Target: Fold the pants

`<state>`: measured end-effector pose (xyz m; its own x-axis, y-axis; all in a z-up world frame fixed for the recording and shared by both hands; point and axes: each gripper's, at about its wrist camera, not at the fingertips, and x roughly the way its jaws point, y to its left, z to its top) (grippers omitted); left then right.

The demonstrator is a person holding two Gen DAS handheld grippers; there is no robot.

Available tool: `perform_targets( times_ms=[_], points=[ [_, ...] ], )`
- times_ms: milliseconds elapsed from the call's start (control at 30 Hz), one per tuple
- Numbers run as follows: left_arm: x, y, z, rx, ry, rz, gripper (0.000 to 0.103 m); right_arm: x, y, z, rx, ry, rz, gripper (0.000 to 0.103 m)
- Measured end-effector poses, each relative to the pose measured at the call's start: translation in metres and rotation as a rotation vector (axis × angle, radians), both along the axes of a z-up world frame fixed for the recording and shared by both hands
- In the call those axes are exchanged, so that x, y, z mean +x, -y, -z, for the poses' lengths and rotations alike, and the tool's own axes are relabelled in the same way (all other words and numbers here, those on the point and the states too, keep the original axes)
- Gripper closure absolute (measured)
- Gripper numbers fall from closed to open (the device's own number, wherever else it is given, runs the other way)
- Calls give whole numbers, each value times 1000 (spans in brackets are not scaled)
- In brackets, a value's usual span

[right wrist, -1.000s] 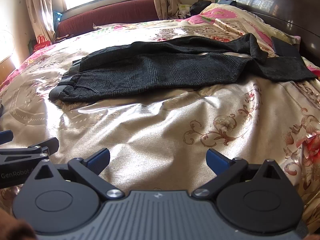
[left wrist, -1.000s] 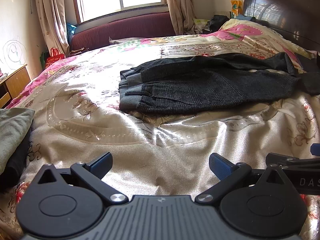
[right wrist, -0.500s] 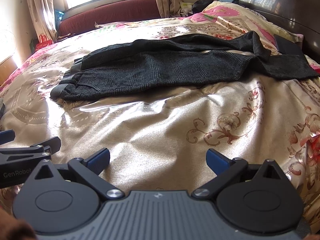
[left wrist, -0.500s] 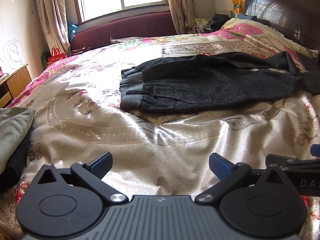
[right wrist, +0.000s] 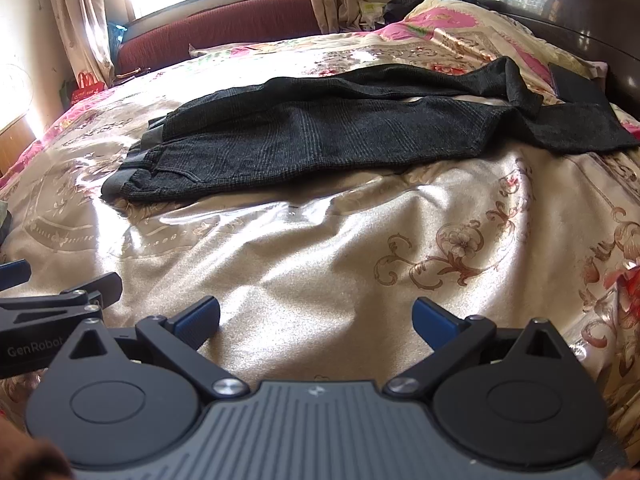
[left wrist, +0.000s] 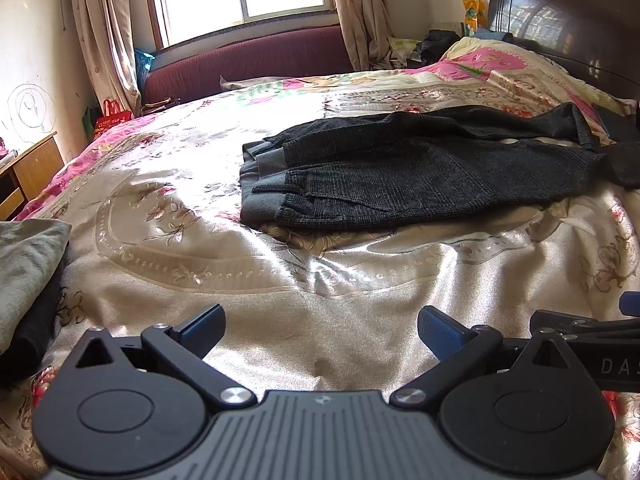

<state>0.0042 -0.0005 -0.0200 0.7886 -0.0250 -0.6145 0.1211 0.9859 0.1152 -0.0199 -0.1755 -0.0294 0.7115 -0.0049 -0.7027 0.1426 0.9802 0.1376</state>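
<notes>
Dark grey pants (left wrist: 420, 168) lie across the bed, folded lengthwise leg on leg, waistband to the left and legs running right; they also show in the right wrist view (right wrist: 340, 132). My left gripper (left wrist: 322, 330) is open and empty, low over the bedspread well short of the waistband. My right gripper (right wrist: 316, 320) is open and empty, also short of the pants, beside the left one, whose finger (right wrist: 96, 286) shows at the left edge.
The pants lie on a shiny floral bedspread (left wrist: 200, 248). Folded grey clothes (left wrist: 24, 264) sit at the left edge. A dark headboard (left wrist: 560, 24) stands at the right, a maroon sofa (left wrist: 248, 60) under the window, a wooden cabinet (left wrist: 28, 168) at far left.
Both grippers have moved slightly forward toward the pants, which look a little nearer and lower in view. Both stay open and empty.
</notes>
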Motion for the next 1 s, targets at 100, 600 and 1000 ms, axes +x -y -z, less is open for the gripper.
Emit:
perform_targets(
  times_ms=[100,600,1000],
  points=[
    [1,1,-1,-3,1,0,0,0,1,0,8,3,3,1],
    [23,6,-11,86,90,77,0,18,4,-7,-37,53,-26,1],
    [121,-17,12,104,-9,43,0,99,-6,2,-155,73,-203,4]
  ],
)
